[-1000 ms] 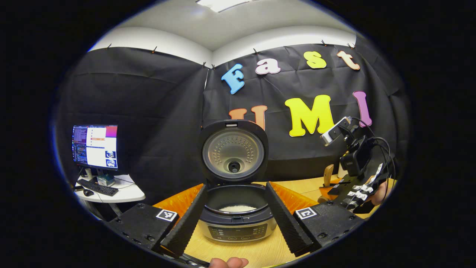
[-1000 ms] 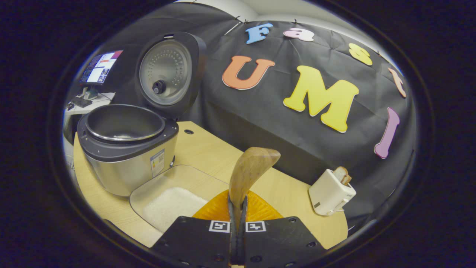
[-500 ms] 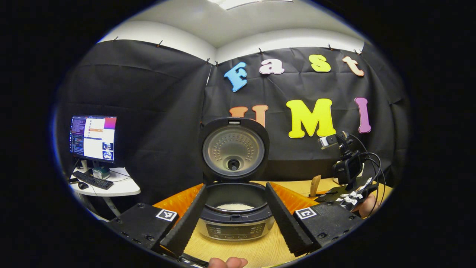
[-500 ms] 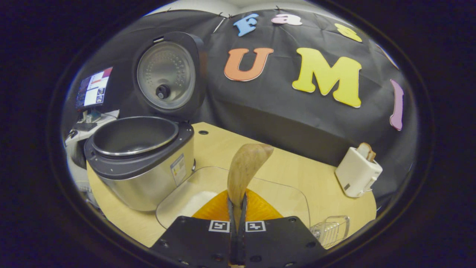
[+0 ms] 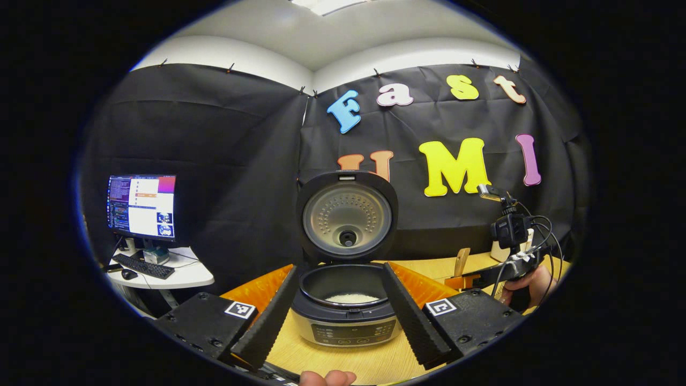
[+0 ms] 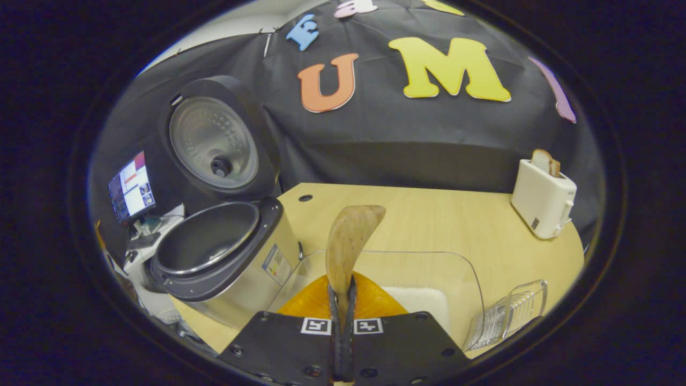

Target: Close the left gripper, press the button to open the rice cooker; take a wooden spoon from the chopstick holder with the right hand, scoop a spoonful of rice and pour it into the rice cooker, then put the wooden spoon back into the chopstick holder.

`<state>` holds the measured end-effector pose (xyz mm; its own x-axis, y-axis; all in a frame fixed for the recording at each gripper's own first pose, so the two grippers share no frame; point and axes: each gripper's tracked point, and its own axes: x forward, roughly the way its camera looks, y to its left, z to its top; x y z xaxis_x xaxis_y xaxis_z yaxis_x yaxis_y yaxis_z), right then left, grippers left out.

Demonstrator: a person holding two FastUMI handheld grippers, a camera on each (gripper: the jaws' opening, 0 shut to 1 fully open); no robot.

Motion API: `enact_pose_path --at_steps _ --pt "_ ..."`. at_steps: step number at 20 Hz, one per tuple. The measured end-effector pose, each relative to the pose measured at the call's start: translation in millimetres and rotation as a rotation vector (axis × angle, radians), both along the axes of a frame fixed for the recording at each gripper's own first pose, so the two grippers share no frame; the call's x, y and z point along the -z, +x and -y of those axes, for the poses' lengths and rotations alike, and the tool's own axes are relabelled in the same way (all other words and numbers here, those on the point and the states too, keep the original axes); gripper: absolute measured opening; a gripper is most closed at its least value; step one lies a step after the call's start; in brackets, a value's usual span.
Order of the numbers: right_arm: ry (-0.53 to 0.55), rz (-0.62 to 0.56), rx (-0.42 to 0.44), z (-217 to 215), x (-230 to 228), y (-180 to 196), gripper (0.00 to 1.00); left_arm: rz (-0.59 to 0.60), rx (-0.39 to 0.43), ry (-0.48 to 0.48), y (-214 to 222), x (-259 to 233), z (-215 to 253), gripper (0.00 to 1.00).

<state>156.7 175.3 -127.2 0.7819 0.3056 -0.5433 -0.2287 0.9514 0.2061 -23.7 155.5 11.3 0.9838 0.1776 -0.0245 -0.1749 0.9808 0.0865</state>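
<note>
While the rice cooker stands with its lid up on the desk, the right gripper holds the wooden spoon by its handle, both fingers pressed nearly together on it with only the thin handle between them. The spoon's bowl rises up and away from the fingers, above the near end of a clear tray with a patch of rice in it. That tray lies just right of the cooker. A clear ribbed holder, probably the chopstick holder, sits at the tray's right, and a white toaster stands farther right, near the wall.

The spoon looks light and rigid, a single piece of smooth wood, so it should not bend, but a smooth narrow handle can twist between flat pads if the bowl is loaded off-centre. A hold low on the handle, as here, gives long reach; it also means a spoonful of loose grains would lever against the grip, so the bowl needs keeping level.

The left gripper hovers near the cooker's front with its fingers spread wide on either side of the pot, holding nothing. White rice already lies in the inner pot. The right gripper also appears farther right in the left gripper view, a hand around it.
</note>
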Motion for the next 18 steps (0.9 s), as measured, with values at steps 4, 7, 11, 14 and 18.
enact_pose_path --at_steps 4,7,11,14,18 --pt "0.125 -0.048 0.028 1 0 3 0.00 -0.005 0.005 -0.002 0 2 1 0.99" --pt "0.234 -0.079 0.071 8 0 5 0.00 -0.005 0.003 -0.006 -1 2 1 0.99" --pt "0.364 -0.078 0.129 30 -11 7 0.00 -0.004 0.000 -0.009 0 1 -1 0.99" --pt "0.437 -0.076 0.178 55 -18 7 0.00 -0.002 -0.015 -0.013 -1 1 -7 0.99" --pt "0.530 -0.069 0.230 84 -25 8 0.00 -0.011 -0.026 -0.025 -1 5 -13 0.99"
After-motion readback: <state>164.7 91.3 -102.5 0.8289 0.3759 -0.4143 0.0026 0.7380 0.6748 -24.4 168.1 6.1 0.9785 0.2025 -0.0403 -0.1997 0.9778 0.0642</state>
